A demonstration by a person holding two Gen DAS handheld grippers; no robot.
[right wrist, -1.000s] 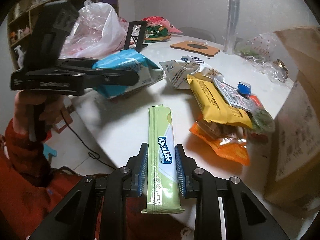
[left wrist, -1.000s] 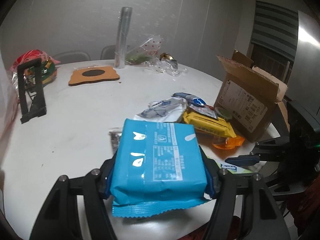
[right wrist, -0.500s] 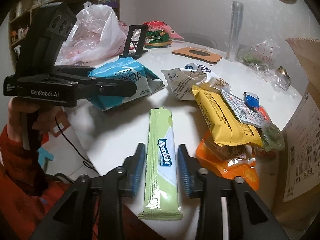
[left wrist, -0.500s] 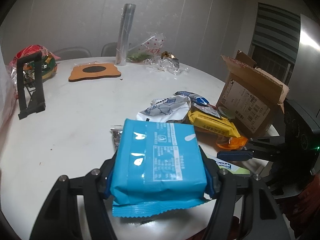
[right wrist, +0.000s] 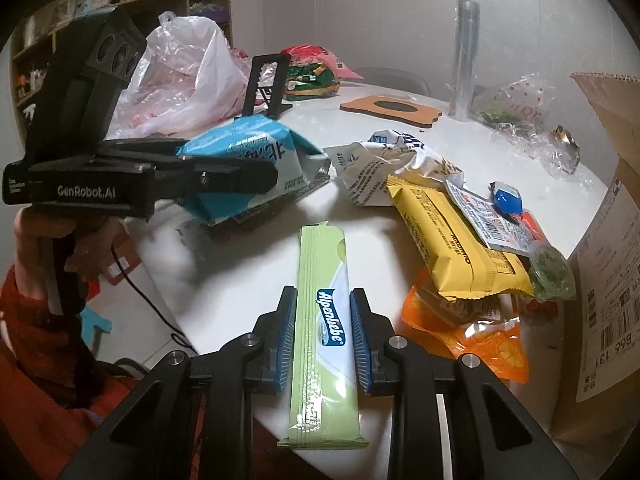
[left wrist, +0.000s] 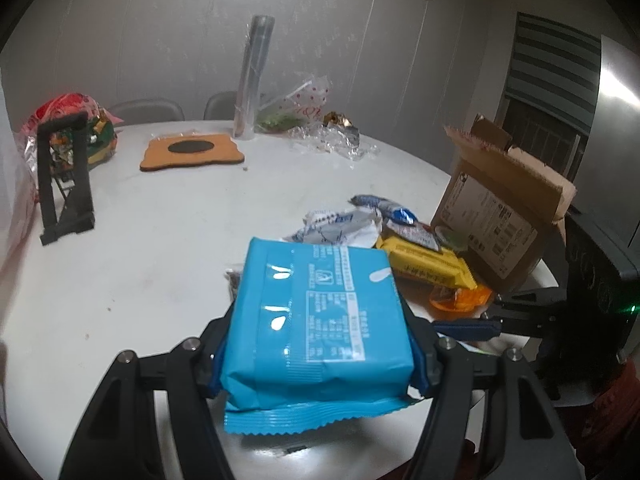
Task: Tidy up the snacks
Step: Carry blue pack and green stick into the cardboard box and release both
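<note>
- Round white table — smooth, glossy top; it carries all items below.
- Brown corrugated cardboard box — stands at the table's right edge, flaps raised, a printed label on its side.
- Left hand — wrapped around the vertical black handle, red sleeve below; the gripper body extends level over the table edge.
- Left black two-finger gripper — fingers pressed against both sides of the glossy blue rectangular snack packet, which is held above the table, its crimped seam toward the camera.
- Right black two-finger gripper — ribbed blue pads sit at each long edge of the pale green elongated candy packet. Whether they press it or merely flank it cannot be told. The packet lies flat, its near end overhanging the table edge.
- Snack pile, between the green packet and the box: yellow matte oblong packet lying on an orange translucent pouch; a crumpled white printed bag behind them.
</note>
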